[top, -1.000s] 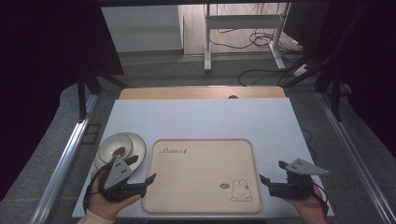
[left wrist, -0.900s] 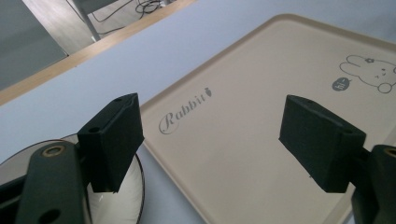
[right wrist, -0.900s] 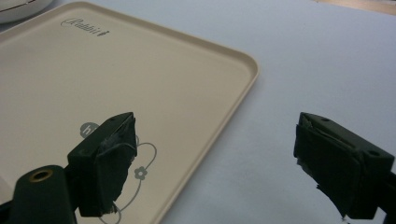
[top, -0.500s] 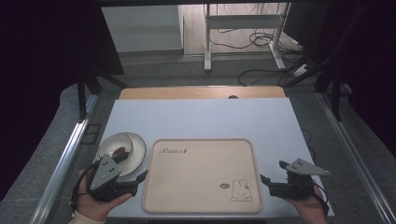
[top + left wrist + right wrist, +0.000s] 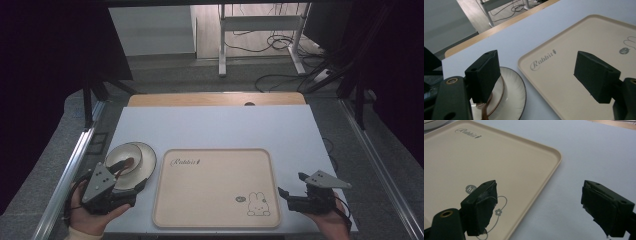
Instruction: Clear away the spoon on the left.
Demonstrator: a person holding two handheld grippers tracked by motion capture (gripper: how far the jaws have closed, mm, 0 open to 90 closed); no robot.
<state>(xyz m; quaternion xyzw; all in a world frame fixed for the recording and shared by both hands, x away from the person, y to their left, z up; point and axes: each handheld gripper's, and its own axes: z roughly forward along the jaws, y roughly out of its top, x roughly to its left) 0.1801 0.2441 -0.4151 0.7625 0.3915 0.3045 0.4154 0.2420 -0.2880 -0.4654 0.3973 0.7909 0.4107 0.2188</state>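
A beige tray (image 5: pixel 215 175) printed with "Rabbit" and a small bunny lies at the front middle of the white table (image 5: pixel 215 127). Just left of it sits a white plate (image 5: pixel 142 160) with a smaller brown-rimmed dish on it. My left gripper (image 5: pixel 134 181) is open at the plate's near edge. In the left gripper view the left gripper (image 5: pixel 541 75) has one jaw over the plate (image 5: pixel 511 92) and the other over the tray (image 5: pixel 579 50). My right gripper (image 5: pixel 291 184) is open by the tray's front right corner. In the right gripper view the right gripper (image 5: pixel 541 205) straddles the tray's edge (image 5: pixel 554 162).
A wooden strip (image 5: pixel 215 99) runs along the table's far edge. Behind it are desk legs (image 5: pixel 222 47) and floor cables (image 5: pixel 280 80). Metal rails (image 5: pixel 75 165) flank the table on both sides. Open white tabletop lies beyond the tray.
My left gripper has drawn left, off the tray's edge, and now points at the plate. The right gripper has stayed put.
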